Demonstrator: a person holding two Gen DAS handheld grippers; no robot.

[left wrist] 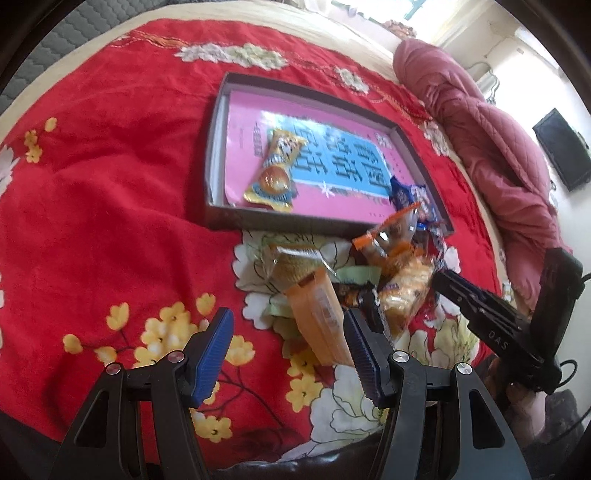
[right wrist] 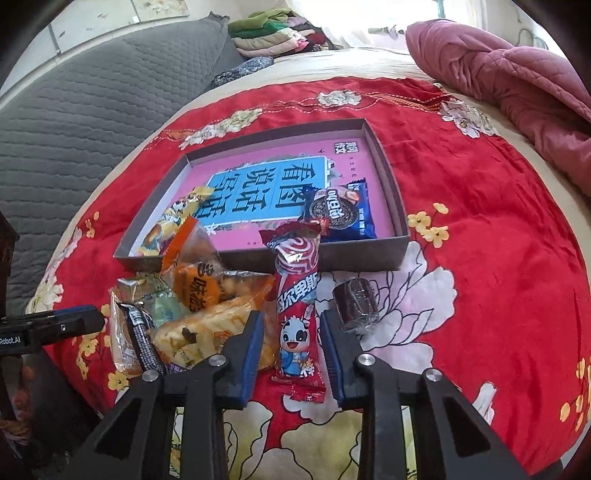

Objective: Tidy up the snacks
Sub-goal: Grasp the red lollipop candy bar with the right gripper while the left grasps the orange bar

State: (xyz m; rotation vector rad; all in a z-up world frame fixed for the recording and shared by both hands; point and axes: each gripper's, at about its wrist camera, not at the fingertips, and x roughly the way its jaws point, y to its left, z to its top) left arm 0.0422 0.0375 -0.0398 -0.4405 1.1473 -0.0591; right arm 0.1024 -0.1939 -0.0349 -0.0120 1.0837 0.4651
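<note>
A shallow grey box [right wrist: 391, 258] [left wrist: 218, 218] lined with a pink and blue sheet sits on the red floral bedspread. Inside it lie a yellow snack packet [left wrist: 275, 173] and a blue cookie packet [right wrist: 343, 214]. A heap of snacks [right wrist: 207, 314] lies in front of the box. My right gripper [right wrist: 291, 321] points down over a long red candy packet [right wrist: 297, 295]; its jaws flank the packet narrowly and a slim gap still shows on the left side. My left gripper [left wrist: 288, 317] is open, with an orange packet [left wrist: 319, 317] lying by its right finger.
A dark round wrapped snack [right wrist: 356, 306] lies alone to the right of the red packet. A pink quilt [right wrist: 517, 92] is bunched at the far right, a grey padded headboard [right wrist: 92, 110] rises at the left, and folded clothes [right wrist: 280, 33] are stacked behind.
</note>
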